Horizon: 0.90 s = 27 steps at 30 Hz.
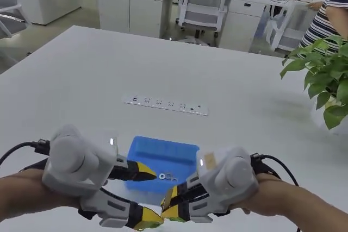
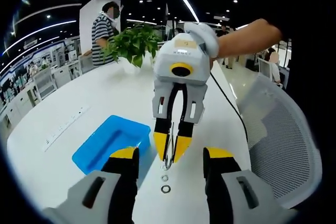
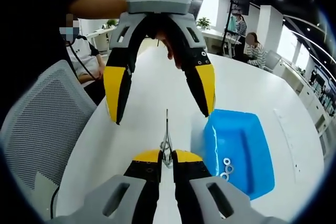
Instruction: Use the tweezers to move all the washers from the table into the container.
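My right gripper [image 3: 167, 157] is shut on thin metal tweezers [image 3: 167, 129], whose tips point forward and down at the white table [image 3: 157, 87]. My left gripper [image 2: 170, 156] faces it with its jaws open and nothing between them. Two washers [image 2: 165, 183] lie on the table between the left jaws, just below the tweezer tips [image 2: 167, 164]. To one side sits the blue container [image 3: 236, 148] with a few washers [image 3: 227, 168] inside. In the head view both grippers meet at the container's [image 1: 163, 153] near edge: left gripper [image 1: 144, 194], right gripper [image 1: 171, 205].
A socket strip [image 1: 166, 105] is set into the table beyond the container. A potted plant [image 1: 323, 80] stands at the right edge, with a person in a striped shirt [image 1: 326, 14] behind it. A mesh chair [image 2: 278, 129] sits close by the table's near edge.
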Motion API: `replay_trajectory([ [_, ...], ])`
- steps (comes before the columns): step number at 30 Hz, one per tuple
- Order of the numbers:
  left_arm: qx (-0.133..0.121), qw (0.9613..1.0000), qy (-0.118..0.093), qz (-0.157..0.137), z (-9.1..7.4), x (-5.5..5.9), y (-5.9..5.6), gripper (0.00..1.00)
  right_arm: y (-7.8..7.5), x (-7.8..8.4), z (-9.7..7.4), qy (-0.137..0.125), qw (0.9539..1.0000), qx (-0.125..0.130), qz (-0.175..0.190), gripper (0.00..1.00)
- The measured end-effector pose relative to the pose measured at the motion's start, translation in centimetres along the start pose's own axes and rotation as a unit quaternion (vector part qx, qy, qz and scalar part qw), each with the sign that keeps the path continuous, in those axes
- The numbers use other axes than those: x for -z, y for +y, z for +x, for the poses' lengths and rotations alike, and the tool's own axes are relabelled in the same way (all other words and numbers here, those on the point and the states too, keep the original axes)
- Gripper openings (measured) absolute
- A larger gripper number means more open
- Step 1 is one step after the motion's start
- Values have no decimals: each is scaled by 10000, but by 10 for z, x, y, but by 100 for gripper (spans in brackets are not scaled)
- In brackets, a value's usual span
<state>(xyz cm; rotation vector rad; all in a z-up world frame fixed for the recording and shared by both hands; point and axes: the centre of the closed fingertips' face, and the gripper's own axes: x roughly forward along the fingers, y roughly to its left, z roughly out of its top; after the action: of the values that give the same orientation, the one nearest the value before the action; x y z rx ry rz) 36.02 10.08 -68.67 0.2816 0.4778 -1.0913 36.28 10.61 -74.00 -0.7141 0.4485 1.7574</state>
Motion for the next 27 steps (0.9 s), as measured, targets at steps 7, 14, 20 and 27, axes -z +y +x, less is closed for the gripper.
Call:
replay_trajectory([
  [7, -166, 9992, -172, -305, -6, 2, -1, 73, -7, -6, -8, -45, 10000, 57, 59, 9],
  [14, -321, 9974, -314, -570, -12, 4, -1, 84, -15, -17, -17, -150, 9997, 126, 131, 9],
  [20, -472, 9958, -392, -679, -17, 7, 1, 93, -22, -23, -22, -161, 9997, 136, 124, 9],
  [27, -525, 9942, -377, -865, -21, 11, 3, 99, -34, -31, -26, -221, 9995, 194, 133, 9],
])
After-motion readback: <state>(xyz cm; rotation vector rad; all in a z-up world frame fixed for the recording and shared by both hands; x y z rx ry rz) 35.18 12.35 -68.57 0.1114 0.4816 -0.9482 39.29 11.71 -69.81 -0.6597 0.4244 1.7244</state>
